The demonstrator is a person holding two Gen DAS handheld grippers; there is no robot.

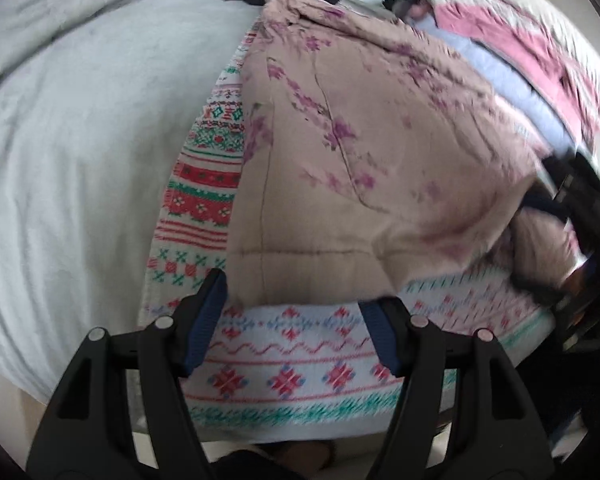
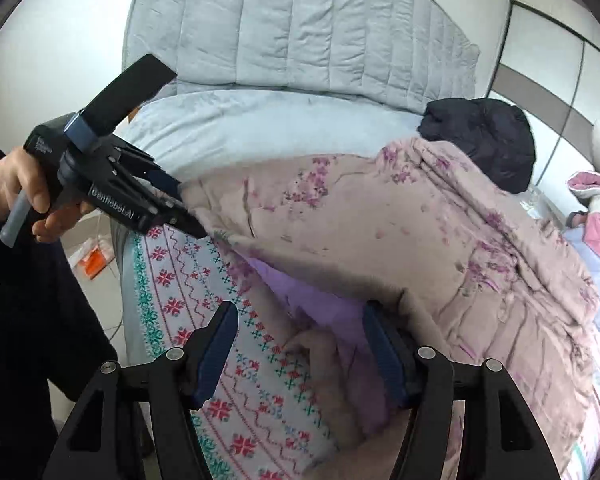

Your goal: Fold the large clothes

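Just beyond left tongs (image 1: pixel 296 300): quilted garment (image 1: pixel 360 152).

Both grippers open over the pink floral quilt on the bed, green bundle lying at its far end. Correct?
One error: the bundle at the far end of the pink floral quilt is black, not green, as the right wrist view shows. Left gripper and right gripper are open.

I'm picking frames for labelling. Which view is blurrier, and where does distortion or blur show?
Left wrist: smeared at the right, over the quilt and patterned sheet. Right wrist: sharper; the left gripper reads crisply. Both: fisheye bulge, dark corners.
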